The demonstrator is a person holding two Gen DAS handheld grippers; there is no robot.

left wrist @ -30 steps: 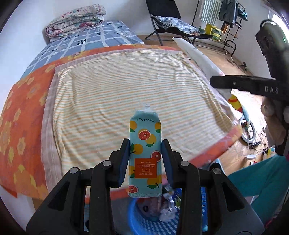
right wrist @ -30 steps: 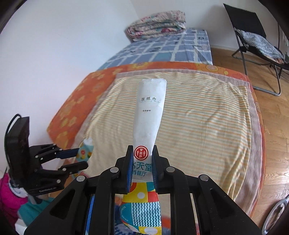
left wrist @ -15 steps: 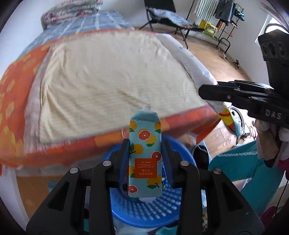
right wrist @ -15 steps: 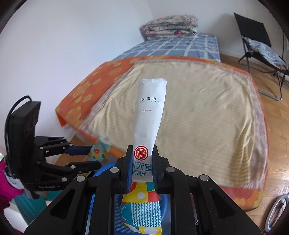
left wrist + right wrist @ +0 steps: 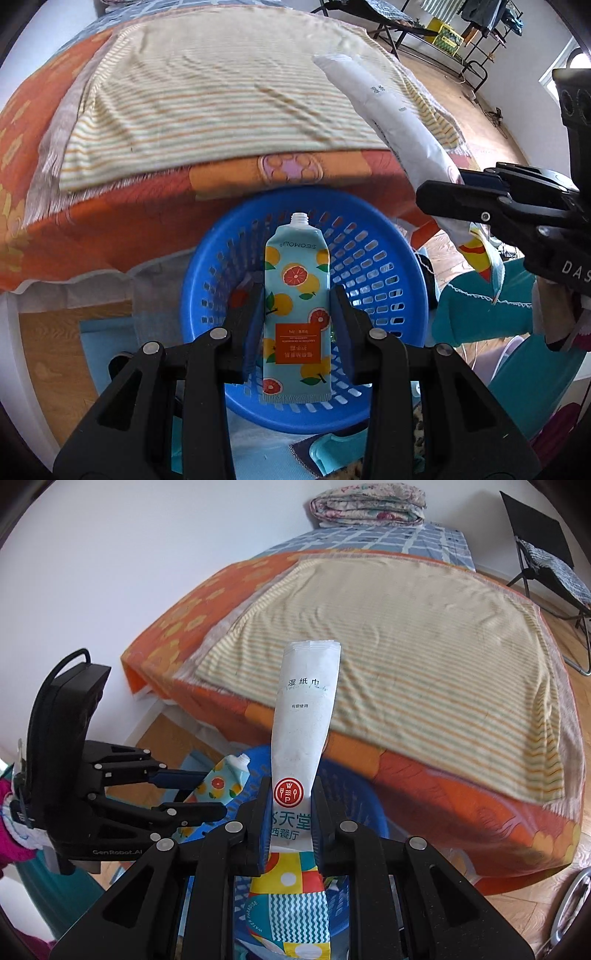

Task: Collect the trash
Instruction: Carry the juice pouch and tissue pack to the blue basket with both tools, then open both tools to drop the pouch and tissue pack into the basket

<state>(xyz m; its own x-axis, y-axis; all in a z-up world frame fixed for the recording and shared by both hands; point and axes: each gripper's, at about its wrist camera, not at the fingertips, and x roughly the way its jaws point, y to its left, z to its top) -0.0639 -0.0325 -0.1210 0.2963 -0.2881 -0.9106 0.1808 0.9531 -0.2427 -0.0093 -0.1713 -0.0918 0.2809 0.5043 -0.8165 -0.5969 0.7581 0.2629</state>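
Surface: we record a bed [image 5: 424,635] with a yellow striped sheet [image 5: 221,85] laid over an orange floral cover [image 5: 207,609]; folded quilt [image 5: 369,504] at its far end. Room: white wall, wood floor, black folding chair [image 5: 535,550].

Item one: our left gripper [image 5: 297,314] is clamped on a citrus-print tube [image 5: 295,295], held over the blue basket [image 5: 384,258] on the floor at the bed's near edge.

Item two: our right gripper [image 5: 288,823] is pinched tight on a white wet-wipe packet [image 5: 303,720], above the same basket.
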